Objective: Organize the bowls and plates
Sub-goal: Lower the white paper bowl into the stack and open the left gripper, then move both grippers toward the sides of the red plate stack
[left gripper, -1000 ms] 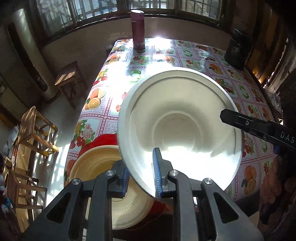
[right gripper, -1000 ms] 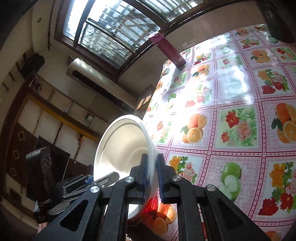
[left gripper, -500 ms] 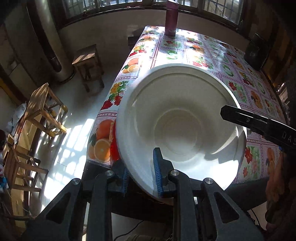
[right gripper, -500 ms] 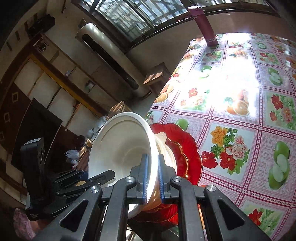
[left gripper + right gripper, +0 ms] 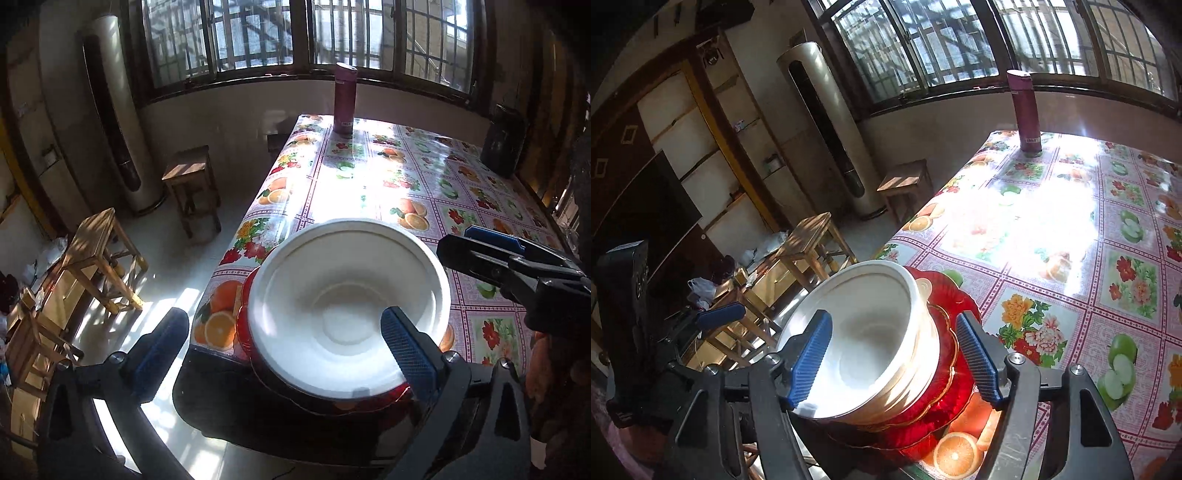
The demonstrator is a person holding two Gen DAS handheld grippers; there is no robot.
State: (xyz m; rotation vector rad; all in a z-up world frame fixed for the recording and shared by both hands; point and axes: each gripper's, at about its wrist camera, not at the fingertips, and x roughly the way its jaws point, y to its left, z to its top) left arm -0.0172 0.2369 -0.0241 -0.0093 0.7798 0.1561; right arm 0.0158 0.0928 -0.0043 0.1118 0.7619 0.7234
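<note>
A white bowl (image 5: 347, 306) rests nested on cream dishes (image 5: 923, 354) on a red plate (image 5: 945, 369) at the table's near left corner. My left gripper (image 5: 284, 317) is opening wide. One of its pads is over the bowl's inside, the other is out over the floor, and neither presses the rim. My right gripper (image 5: 893, 321) is also opening and straddles the bowl's right wall without touching it. In the left wrist view the right gripper's fingers (image 5: 491, 236) reach in from the right. In the right wrist view the left gripper's blue pad (image 5: 720, 314) shows at the left.
The table (image 5: 369, 184) has a glossy fruit-print cloth. A maroon flask (image 5: 345, 99) stands at its far edge and a dark container (image 5: 502, 144) at the far right. Wooden stools (image 5: 192, 181) and a tall floor unit (image 5: 118, 110) stand left of the table.
Both grippers held the white bowl tilted in the air. Now it sits on the stack over the red plate, and both sets of jaws have spread off its rim.
</note>
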